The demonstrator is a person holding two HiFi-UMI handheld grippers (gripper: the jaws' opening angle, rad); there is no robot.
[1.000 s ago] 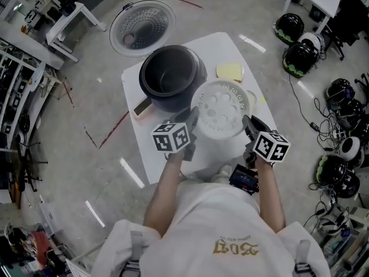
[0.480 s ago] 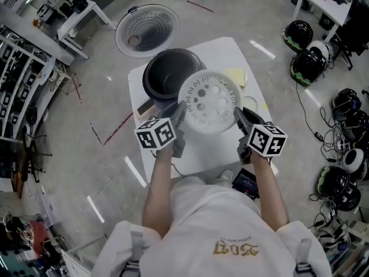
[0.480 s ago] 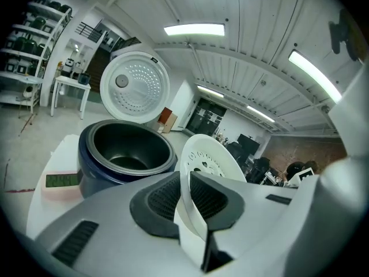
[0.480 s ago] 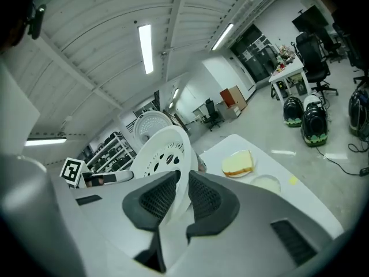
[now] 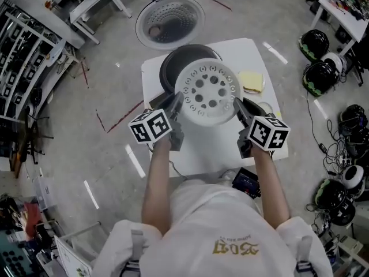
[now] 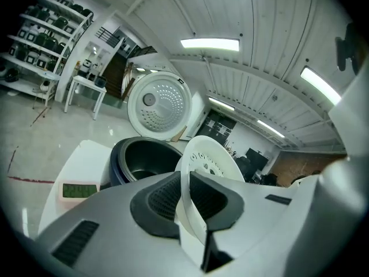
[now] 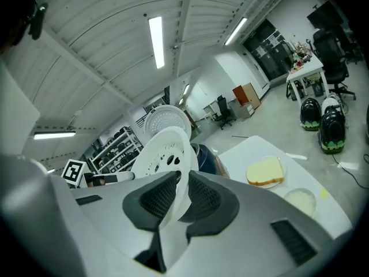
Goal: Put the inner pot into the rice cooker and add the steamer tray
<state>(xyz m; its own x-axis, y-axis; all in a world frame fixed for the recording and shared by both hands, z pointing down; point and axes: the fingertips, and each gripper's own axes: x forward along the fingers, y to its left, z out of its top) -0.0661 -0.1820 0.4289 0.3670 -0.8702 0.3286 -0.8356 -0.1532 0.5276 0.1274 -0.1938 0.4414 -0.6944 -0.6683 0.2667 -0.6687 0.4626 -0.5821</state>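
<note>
The white perforated steamer tray (image 5: 208,93) hangs in the air between both grippers, partly over the dark rice cooker (image 5: 173,65) with its inner pot inside. My left gripper (image 5: 175,104) is shut on the tray's left rim (image 6: 187,198). On the opposite rim (image 7: 179,195) my right gripper (image 5: 238,107) is shut too. In the left gripper view the dark pot (image 6: 141,163) shows just behind the tray. The cooker's open lid (image 5: 169,21) stands beyond the cooker.
A white table (image 5: 253,56) carries a plate with a yellow sponge (image 5: 252,81) and a small dish (image 7: 300,199) at the right. Helmets (image 5: 319,68) and cables lie on the floor at the right; metal shelves (image 5: 29,51) stand at the left.
Both grippers have lifted the steamer tray off the table and carried it away from me, up toward the rice cooker. It now overlaps the cooker's near rim.
</note>
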